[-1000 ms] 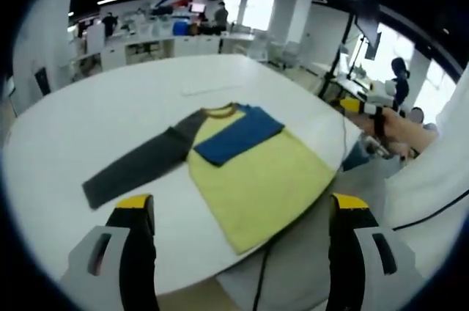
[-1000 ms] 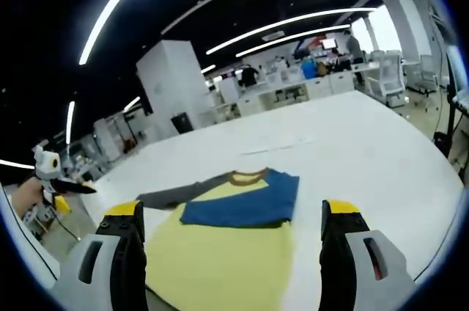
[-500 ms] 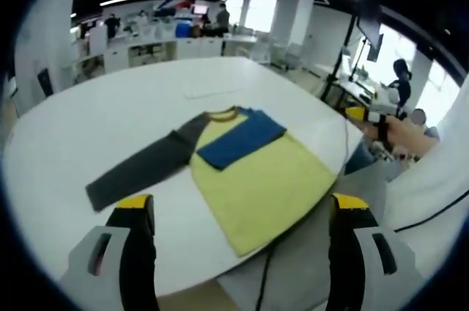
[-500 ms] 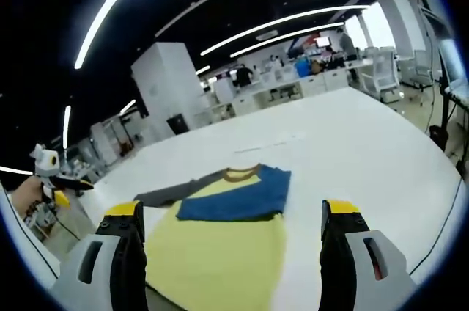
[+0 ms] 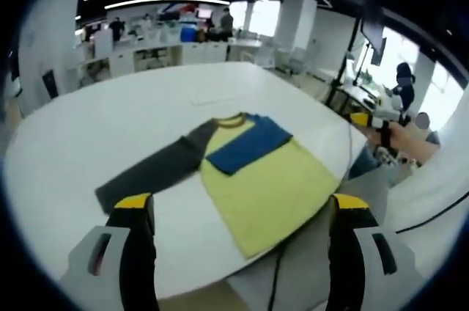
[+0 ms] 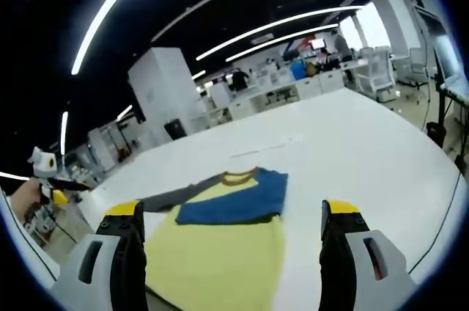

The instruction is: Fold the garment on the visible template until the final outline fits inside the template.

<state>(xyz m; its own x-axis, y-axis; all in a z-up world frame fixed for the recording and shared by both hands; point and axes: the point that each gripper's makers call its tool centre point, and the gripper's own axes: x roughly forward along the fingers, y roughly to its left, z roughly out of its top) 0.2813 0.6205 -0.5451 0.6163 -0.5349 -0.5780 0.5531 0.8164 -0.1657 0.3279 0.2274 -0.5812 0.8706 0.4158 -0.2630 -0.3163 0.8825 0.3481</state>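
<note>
A long-sleeved shirt lies flat on the white round table. Its yellow body reaches the near table edge. The blue sleeve is folded across the chest, and the grey sleeve stretches out to the left. My left gripper hovers open above the near edge, holding nothing. In the right gripper view the same shirt shows with its blue sleeve and grey sleeve. My right gripper is open and empty above the hem. A hand holds it at the table's right side.
A faint pale rectangle lies on the table beyond the collar. A dark cable hangs off the near edge. Desks, chairs and people fill the office behind. The left gripper shows at the left of the right gripper view.
Both views have drifted slightly with the hands. The shirt lies as before, and both grippers stay open and empty.
</note>
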